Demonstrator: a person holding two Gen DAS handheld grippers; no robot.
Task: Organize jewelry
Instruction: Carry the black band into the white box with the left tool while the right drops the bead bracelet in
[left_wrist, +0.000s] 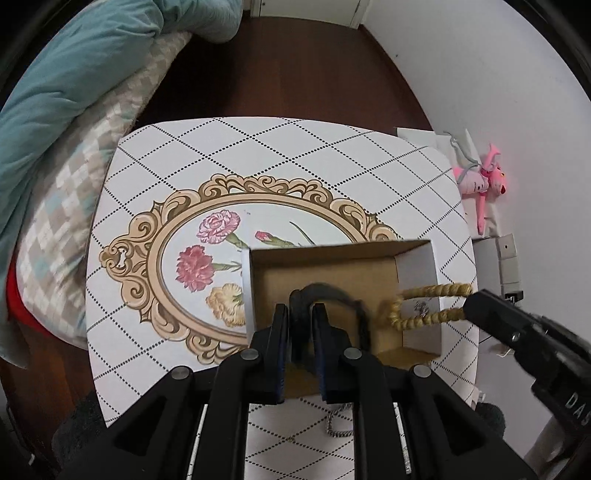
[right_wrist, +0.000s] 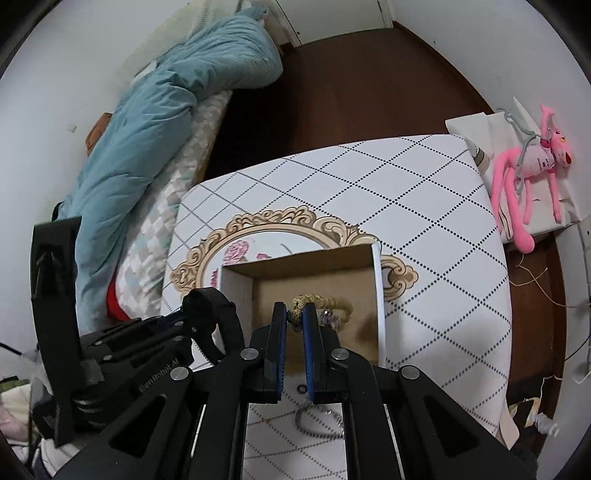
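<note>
Left gripper (left_wrist: 300, 314): fingers nearly closed, clamped on a black band (left_wrist: 325, 291), looks like a watch strap or bangle, matte, curved into a loop. Loop hangs over the open cardboard box (left_wrist: 332, 262); touching the box floor or not, cannot tell.

Right gripper (right_wrist: 294, 318): blue-padded fingers pinched on a gold beaded bracelet (right_wrist: 325, 302), ropey, knobbly texture, ring-shaped, with a small sparkly charm hanging off it. It's held over the box interior, near the front right area.

Box: shallow rectangle, brown inside, white outer walls, open top. Sits on the table (left_wrist: 258, 155) near the front edge, partly covering the printed oval frame with carnations. Table surface is smooth white with a dotted diamond grid, rounded corners.

Silver chain (right_wrist: 317, 424): thin links, coiled loosely on the table in front of the box, right under the right gripper body. Small dark ring (right_wrist: 301, 388) just beside it, also outside the box.

Room: box walls are low, both grippers come in from the near side, side by side and close together. Far half of the table is open surface.

Surroundings: teal quilt (left_wrist: 74, 74) and checked bedding on the bed along the table's left edge, dark wood floor beyond, pink plush toy (right_wrist: 532, 173) on white paper off the table's right side, against the wall.
</note>
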